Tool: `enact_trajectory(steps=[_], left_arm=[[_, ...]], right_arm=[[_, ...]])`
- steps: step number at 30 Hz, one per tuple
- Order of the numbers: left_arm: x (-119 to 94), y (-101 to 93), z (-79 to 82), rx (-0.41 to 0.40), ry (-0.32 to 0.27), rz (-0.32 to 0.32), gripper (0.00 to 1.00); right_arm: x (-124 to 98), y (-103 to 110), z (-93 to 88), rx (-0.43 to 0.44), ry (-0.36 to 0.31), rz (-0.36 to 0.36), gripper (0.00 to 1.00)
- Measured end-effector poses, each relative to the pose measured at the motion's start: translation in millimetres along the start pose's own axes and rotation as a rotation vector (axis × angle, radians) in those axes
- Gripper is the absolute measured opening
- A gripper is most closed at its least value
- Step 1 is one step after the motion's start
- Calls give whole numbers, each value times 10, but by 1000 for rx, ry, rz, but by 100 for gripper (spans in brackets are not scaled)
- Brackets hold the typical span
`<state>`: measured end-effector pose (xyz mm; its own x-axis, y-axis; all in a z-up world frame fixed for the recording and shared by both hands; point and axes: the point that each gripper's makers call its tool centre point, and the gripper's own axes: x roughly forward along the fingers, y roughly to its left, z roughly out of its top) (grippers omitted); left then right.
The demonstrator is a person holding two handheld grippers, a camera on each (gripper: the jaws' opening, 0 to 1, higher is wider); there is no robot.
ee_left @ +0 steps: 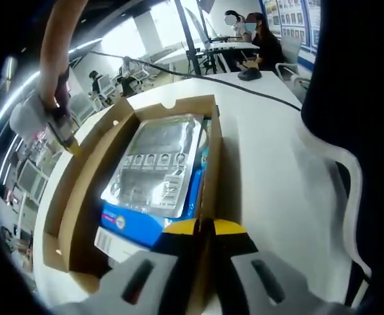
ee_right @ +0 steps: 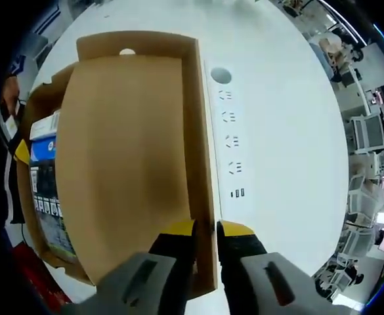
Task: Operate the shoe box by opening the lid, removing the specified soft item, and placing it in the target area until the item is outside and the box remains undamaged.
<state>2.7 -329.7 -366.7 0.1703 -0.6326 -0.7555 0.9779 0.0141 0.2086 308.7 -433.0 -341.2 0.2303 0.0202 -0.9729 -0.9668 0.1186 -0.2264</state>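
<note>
One open brown cardboard shoe box [ee_left: 80, 197] holds silver-blue flat packets [ee_left: 155, 170]; left gripper [ee_left: 205, 231] jaws clamp its wall, right gripper [ee_right: 206, 231] jaws clamp the cardboard lid's [ee_right: 126, 164] rim on the white tabletop [ee_right: 283, 131].

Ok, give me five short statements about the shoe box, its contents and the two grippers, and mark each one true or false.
1. The shoe box lid is open. True.
2. The left gripper grips the box's side wall. True.
3. The right gripper hangs open above the table. False: it pinches the lid's edge.
4. A silver packet lies on top inside the box. True.
5. The box is empty. False: it holds the packet and a blue package.
</note>
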Motion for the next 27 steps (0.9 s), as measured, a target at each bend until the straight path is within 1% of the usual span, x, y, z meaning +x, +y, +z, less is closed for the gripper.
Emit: enact_trajectory(steps=[5, 13, 20, 24, 27], left_arm=[[-16, 1, 6, -2, -3, -2, 6], [-24, -1, 13, -3, -4, -4, 6], [-43, -1, 25, -2, -2, -3, 6], [-51, -3, 33, -1, -1, -2, 6], [-52, -4, 34, 0, 0, -2, 6]], right_arm=[[90, 16, 16, -3, 4, 4, 11], [94, 46, 38, -8, 2, 15, 11], [108, 17, 44, -10, -4, 12, 12], [76, -1, 39, -4, -11, -1, 12], [-14, -12, 34, 5, -28, -26, 12]])
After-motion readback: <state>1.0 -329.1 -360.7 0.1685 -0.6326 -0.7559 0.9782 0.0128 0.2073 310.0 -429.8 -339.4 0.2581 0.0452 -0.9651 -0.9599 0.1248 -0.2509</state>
